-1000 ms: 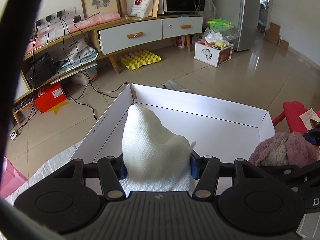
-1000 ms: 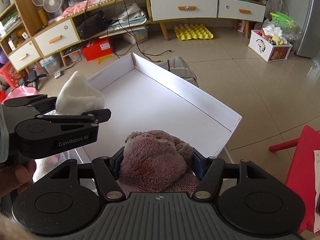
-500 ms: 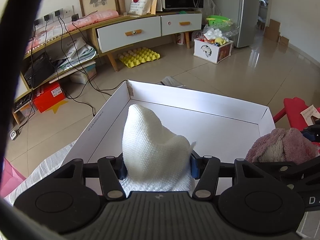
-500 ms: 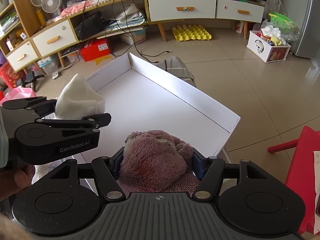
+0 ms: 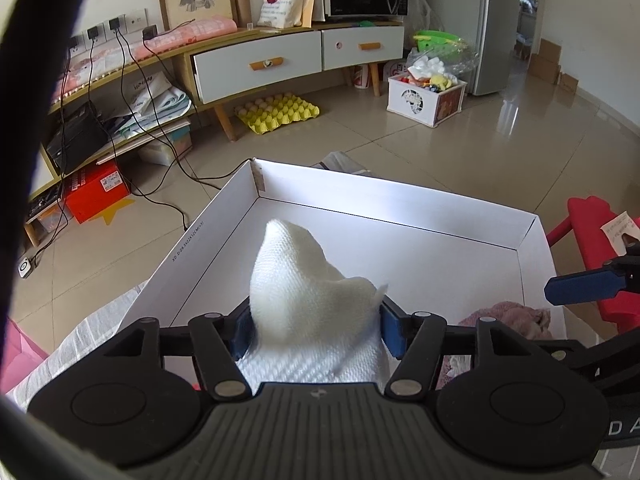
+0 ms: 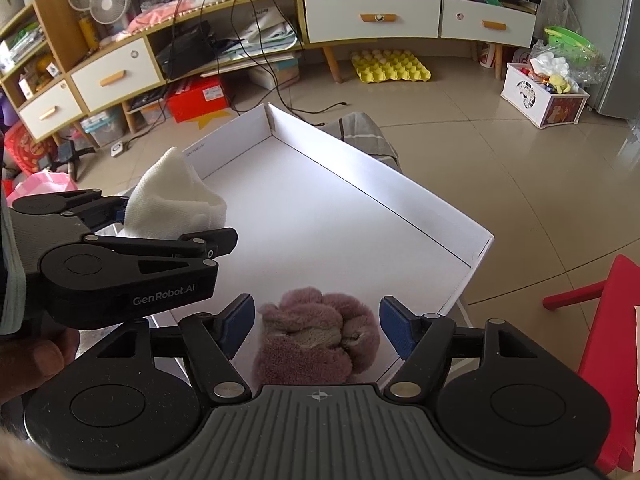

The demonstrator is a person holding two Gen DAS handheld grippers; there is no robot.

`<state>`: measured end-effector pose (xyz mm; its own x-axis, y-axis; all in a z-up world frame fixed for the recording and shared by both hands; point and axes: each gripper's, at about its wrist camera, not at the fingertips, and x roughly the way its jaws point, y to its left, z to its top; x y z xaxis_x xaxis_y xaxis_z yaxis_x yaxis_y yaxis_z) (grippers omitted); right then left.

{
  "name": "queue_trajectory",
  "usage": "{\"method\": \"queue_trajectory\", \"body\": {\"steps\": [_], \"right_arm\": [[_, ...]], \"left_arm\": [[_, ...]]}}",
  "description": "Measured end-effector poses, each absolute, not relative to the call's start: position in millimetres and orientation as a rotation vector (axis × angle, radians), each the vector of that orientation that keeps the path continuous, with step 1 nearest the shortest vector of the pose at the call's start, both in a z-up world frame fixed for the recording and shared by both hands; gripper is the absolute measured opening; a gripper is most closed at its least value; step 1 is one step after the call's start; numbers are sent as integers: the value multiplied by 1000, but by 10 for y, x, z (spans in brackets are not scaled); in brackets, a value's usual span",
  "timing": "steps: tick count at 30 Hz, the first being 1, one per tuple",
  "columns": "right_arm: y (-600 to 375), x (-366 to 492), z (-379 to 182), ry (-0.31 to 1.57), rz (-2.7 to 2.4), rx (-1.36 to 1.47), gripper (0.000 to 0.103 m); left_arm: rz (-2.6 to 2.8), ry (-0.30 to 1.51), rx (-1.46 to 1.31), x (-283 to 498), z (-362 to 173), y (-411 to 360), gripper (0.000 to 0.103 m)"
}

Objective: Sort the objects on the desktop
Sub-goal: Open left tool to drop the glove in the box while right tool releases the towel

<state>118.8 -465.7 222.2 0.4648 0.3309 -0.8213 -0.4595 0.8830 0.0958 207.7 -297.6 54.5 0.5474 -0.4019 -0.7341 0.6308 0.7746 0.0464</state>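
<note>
The left wrist camera sits just behind the left gripper and looks forward and down along it, close over the shallow white cardboard box. The right wrist camera looks likewise past the right gripper from further right, taking in the left gripper at its left edge. Both views share the box and the yellow egg tray on the floor beyond.

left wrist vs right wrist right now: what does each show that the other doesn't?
Left wrist only: the left gripper from behind, its blue pads clamped on the white knitted cloth.

Right wrist only: the right gripper with jaws spread, not touching the fluffy mauve towel lying in the near corner, plus two small desk fans on the shelf.

Both: the shallow white cardboard box, both cloths, the yellow egg tray.
</note>
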Motion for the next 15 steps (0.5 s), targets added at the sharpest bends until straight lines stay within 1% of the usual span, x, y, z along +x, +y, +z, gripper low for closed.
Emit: {"method": "queue_trajectory", "body": {"steps": [4,9,15], "right_arm": [[-4661,1178,2236,969,492,-139,74],[-4663,1174,2241,970,496,-138,74],[-4597,1142,2279,972,523,-137,76]], "left_arm": [[-617,770,313,2098,586,-2967,64],[-619,754,316,2060,643,-2912,63],[-594,731,323,1967,787,-2632,63]]}}
